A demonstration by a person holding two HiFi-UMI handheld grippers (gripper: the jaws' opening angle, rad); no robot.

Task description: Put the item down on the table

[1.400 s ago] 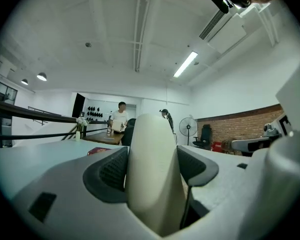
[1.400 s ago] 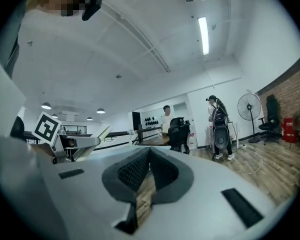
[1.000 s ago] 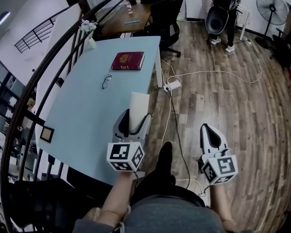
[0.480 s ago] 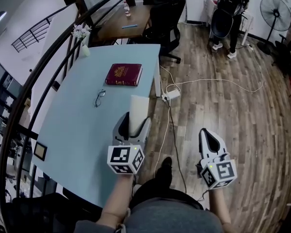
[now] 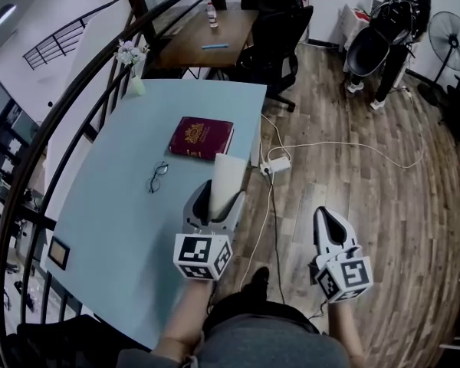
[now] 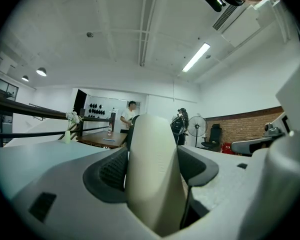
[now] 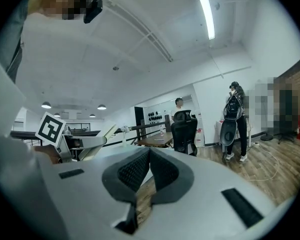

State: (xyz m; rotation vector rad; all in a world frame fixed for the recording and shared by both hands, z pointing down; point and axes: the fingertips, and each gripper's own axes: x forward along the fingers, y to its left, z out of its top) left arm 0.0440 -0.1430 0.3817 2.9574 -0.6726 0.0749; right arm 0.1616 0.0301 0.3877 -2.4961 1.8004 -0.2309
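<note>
Cream item (image 5: 228,171) sits clamped in my left tongs (image 5: 218,198), sticking out forward past the tips. From the head view it reads as a flat, pale, plain rectangle with square corners. It hangs over the right-hand edge of the light blue worktop (image 5: 115,205), just short of the red book (image 5: 201,137) and to the right of the spectacles (image 5: 158,176). That view does not let me judge whether it touches the worktop.

The left gripper view gives what the head view cannot. The item fills the gap between the two dark ribbed pads (image 6: 112,170), which press on it from both sides. Seen close it is smooth and unmarked, with a rounded top end. Beyond it stand a person in a white top (image 6: 127,116) by a brown desk and a floor fan (image 6: 197,126).

My right tongs (image 5: 331,221) hang over the wooden floor (image 5: 368,167), well apart from the worktop. Only the right gripper view shows their pads meeting with nothing between them. At its left edge it also catches the left tongs' marker cube (image 7: 50,129).

A small vase of flowers (image 5: 132,64) stands at the worktop's far corner, and a white power strip (image 5: 277,164) lies on the floor beside it.
</note>
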